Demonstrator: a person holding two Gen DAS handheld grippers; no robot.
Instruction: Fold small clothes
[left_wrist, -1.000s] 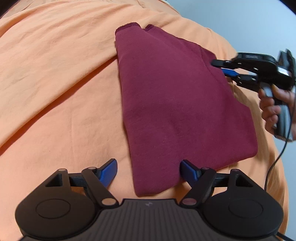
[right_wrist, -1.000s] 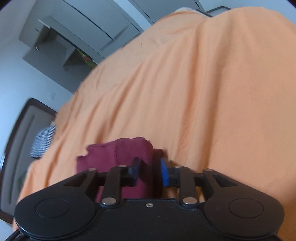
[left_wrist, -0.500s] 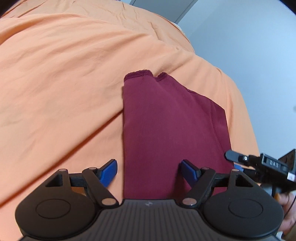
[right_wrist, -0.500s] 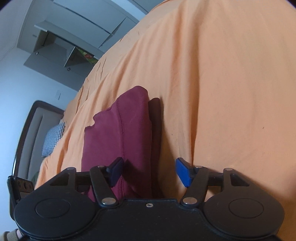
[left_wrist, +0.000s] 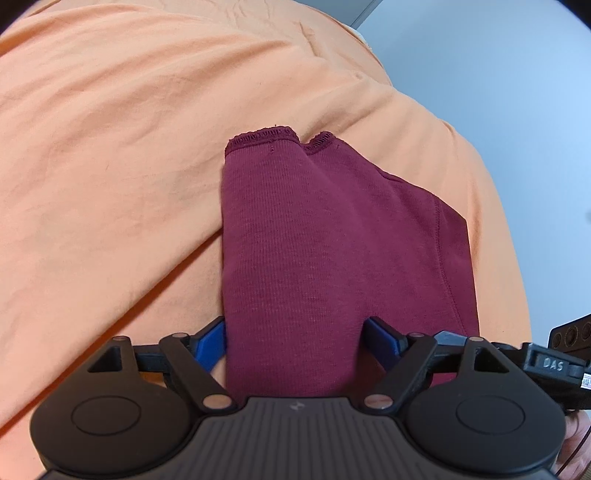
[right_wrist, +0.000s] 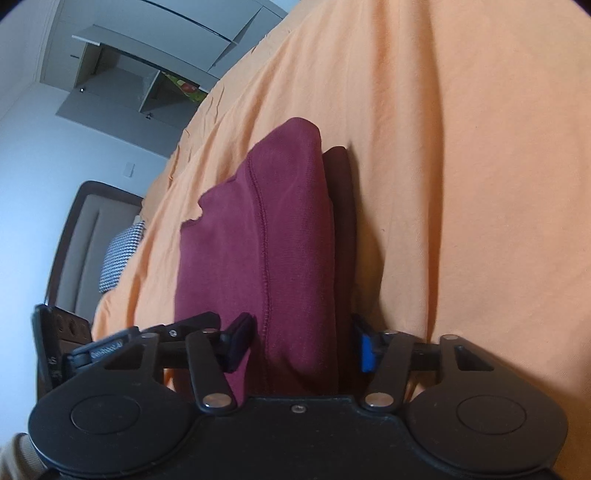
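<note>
**Near edge of the garment straddled for another fold**

A maroon garment (left_wrist: 332, 251), already doubled over itself, is laid on an orange sheet (left_wrist: 110, 147) that covers a bed. Its hemmed end points away from the left wrist camera, and its near edge is set between the fingers of both tools. The step in hand is judged to be the taking of that near edge, one tool at each side, so that another fold can be made; no grip is yet seen to be completed.

The left gripper (left_wrist: 295, 341) is held wide apart. Its blue pads (left_wrist: 210, 341) are placed either side of the garment's left portion, with the cloth running between them and under the tool's body. Whether the pads touch the fabric cannot be told.

The right gripper (right_wrist: 301, 341) is also parted, somewhat less widely. A raised thickness of the garment (right_wrist: 288, 240), with a stitched seam along it, is bracketed by the fingers, and the blue pad is seen just beside the folded edge. The cloth is not pinched.

For the next move, both pairs of fingers would need to be brought together on all the layers at once, low enough that the bottom layer is caught and the sheet is not. The edge would then be lifted evenly and carried toward the hemmed end, so that the corners are kept aligned.
</note>
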